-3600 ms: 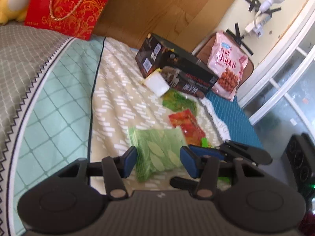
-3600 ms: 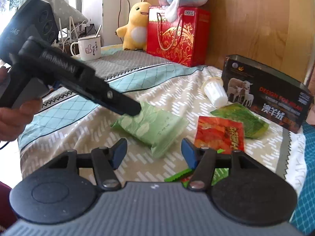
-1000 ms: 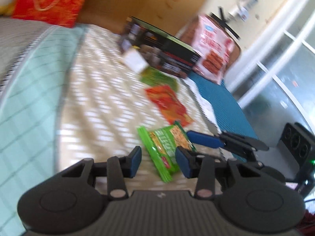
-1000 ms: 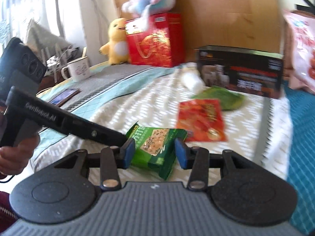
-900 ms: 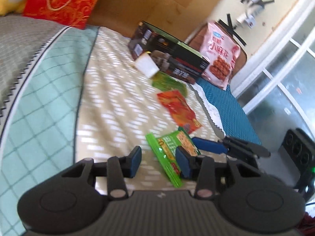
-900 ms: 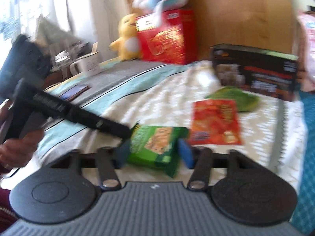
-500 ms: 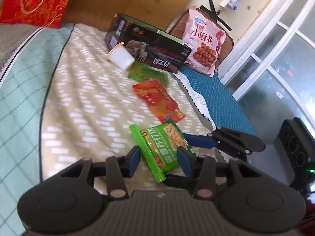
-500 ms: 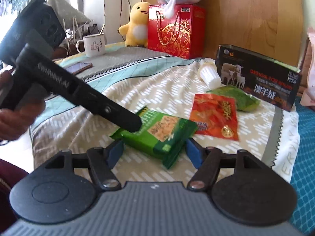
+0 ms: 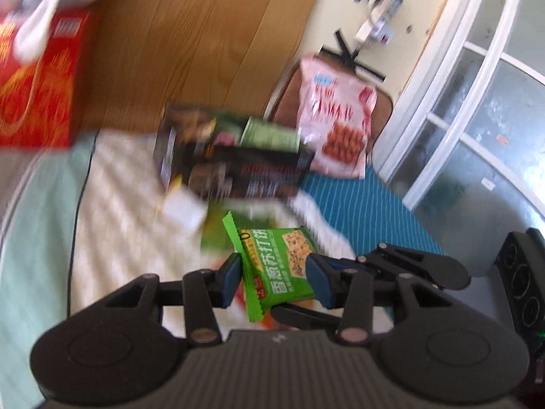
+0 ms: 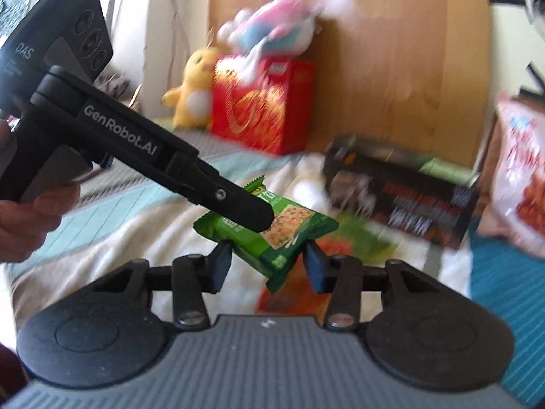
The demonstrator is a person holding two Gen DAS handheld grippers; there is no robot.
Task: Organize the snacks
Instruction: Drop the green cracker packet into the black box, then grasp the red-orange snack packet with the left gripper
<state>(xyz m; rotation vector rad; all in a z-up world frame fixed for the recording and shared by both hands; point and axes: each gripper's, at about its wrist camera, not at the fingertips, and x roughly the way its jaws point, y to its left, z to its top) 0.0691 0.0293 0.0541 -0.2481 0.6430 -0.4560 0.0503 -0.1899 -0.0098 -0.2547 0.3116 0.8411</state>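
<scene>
A green cracker packet (image 9: pixel 279 266) hangs above the bed, and my left gripper (image 9: pixel 276 272) is shut on it, blue pads pressing its two long sides. The right wrist view shows the same packet (image 10: pixel 289 235) with the left gripper's black finger (image 10: pixel 238 204) lying across its top. My right gripper (image 10: pixel 267 259) has its jaws closing around the packet's near end, and both pads meet its edges. In the left wrist view the right gripper's fingers (image 9: pixel 344 262) reach in from the right. A hand (image 10: pixel 30 211) holds the left gripper's handle.
On the bed beyond stands an open black box (image 9: pixel 235 167), blurred. A pink snack bag (image 9: pixel 337 122) leans behind it. An orange packet (image 10: pixel 296 300), a green packet (image 10: pixel 368 238) and a white cup (image 9: pixel 184 208) lie on the cover. A red gift bag (image 10: pixel 262 102) and plush toys stand far left.
The green packet has risen off the bed cover in the left gripper. The right gripper's jaws spread wide half a second ago and have come back in on the packet. Both views tilted upward.
</scene>
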